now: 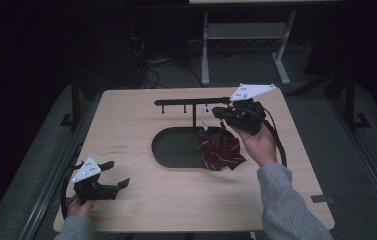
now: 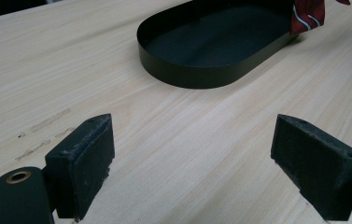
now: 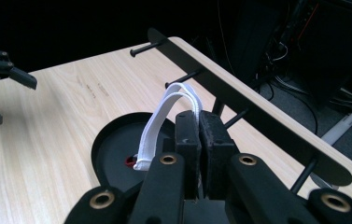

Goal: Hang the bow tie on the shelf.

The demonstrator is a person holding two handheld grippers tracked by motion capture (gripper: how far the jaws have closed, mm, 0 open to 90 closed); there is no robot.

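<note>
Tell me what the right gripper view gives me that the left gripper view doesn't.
Right gripper view: the right gripper shut on a white strap, just below the pegs of the black rack bar.

Left gripper view: the left gripper with jaws wide apart and nothing between them, over bare table, plus a corner of the red striped cloth.

Both: the black oval tray and the wooden tabletop.
</note>
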